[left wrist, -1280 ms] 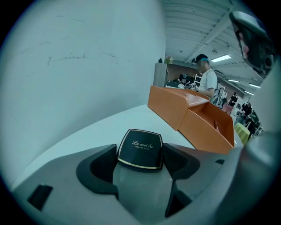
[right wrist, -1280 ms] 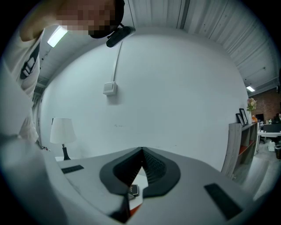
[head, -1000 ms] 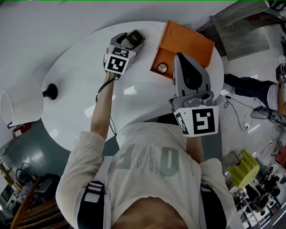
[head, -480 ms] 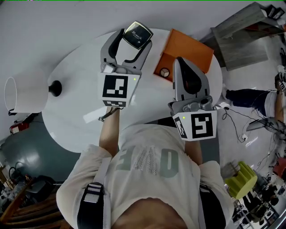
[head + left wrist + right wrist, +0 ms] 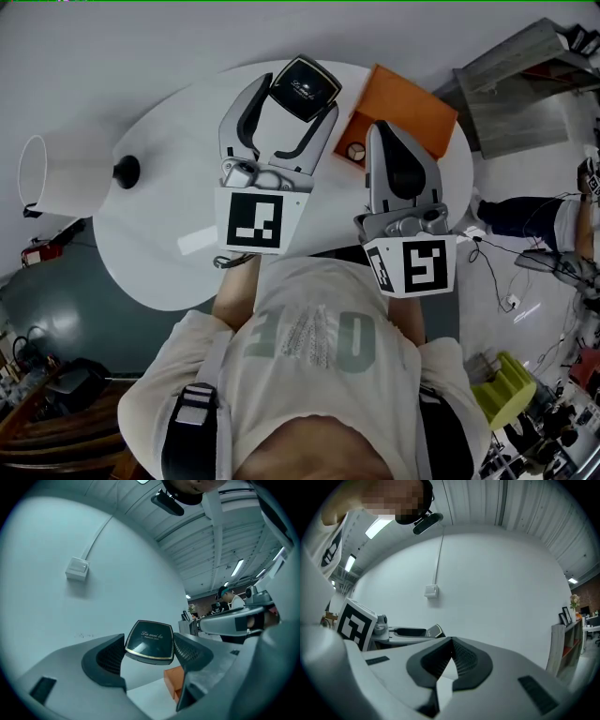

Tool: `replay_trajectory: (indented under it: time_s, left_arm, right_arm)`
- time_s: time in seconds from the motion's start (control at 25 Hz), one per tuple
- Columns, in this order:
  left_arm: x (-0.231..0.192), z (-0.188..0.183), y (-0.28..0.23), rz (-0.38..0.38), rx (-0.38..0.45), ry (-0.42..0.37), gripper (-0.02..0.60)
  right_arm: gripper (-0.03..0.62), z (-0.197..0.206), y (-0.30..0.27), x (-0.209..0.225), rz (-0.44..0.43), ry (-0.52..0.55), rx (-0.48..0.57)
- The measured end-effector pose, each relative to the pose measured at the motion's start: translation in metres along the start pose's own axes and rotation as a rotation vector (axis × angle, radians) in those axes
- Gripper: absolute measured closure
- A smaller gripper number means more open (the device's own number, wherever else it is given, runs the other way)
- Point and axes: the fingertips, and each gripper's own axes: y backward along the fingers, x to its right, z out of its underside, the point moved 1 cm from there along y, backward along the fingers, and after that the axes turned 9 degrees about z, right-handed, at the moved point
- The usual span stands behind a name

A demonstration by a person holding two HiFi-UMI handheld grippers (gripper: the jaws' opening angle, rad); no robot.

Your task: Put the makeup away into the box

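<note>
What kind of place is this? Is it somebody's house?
Probably a lab or workshop, not a house. The ceiling is ribbed metal with strip lights, cables trail over the floor, and racks of gear stand off to one side.

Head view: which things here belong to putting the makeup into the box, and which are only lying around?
Belong to the job:
- black compact, held by the left gripper
- orange box
- right gripper, shut and empty

Only lying around:
- white lamp, at the far left edge of the table
</note>
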Motion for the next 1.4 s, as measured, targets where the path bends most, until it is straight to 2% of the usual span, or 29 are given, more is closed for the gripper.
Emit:
replay_trajectory:
  time_s: [0.28,0.4,0.76,1.0,1.24,1.4]
  left_arm:
    - [0.005,0.000,-0.003,0.017,0.000,-0.004,0.241]
    - [0.011,0.005,-0.008,0.043,-0.028,-0.001,0.241]
    - [0.065,0.098,-0.043,0.173,-0.310,0.086,0.241]
    - [0.108,0.169,-0.065,0.255,-0.493,0.145,0.241]
    - [0.145,0.201,-0.064,0.333,-0.610,0.142,0.241]
    - [0.178,0.234,-0.090,0.374,-0.711,0.129,0.241]
  right_arm:
    - [0.594,0.002,0.003,0.005,0.017,-0.005,0.003]
    - [0.594,0.002,0.003,0.011,0.030,-0.008,0.000]
    - [0.594,0.020,0.014,0.046,0.111,-0.044,-0.038]
    - [0.594,0.040,0.035,0.081,0.204,-0.073,-0.081]
    - [0.594,0.042,0.062,0.098,0.273,-0.092,-0.100]
    - [0.594,0.058,0.068,0.132,0.318,-0.109,-0.121]
